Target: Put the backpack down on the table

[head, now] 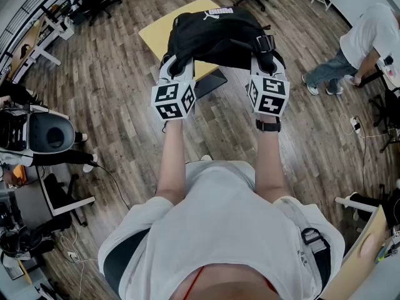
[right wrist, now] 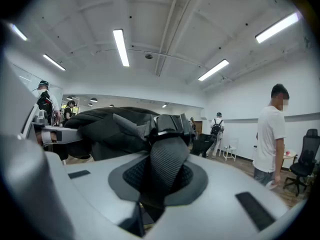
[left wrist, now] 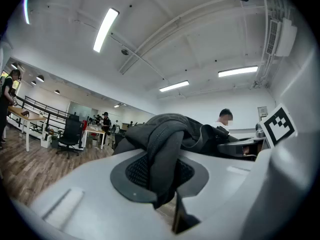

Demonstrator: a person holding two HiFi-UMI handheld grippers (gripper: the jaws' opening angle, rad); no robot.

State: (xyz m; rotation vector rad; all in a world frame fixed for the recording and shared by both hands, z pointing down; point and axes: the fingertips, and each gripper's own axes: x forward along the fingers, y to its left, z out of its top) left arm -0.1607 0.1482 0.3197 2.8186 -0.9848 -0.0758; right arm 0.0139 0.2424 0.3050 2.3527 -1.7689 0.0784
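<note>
Left gripper (head: 173, 64) and right gripper (head: 265, 60): jaws clenched on the backpack (head: 215, 33) straps. Bag sits over the yellow worktop (head: 155, 37), possibly touching already, hard to tell. Lowering and release left.

Wood-plank floor (head: 119, 99), person in white shirt and jeans (head: 365, 39) standing on it, black office chair (left wrist: 70, 131), power strip (head: 355, 125) with cables, ceiling strip light (left wrist: 106, 29)
</note>
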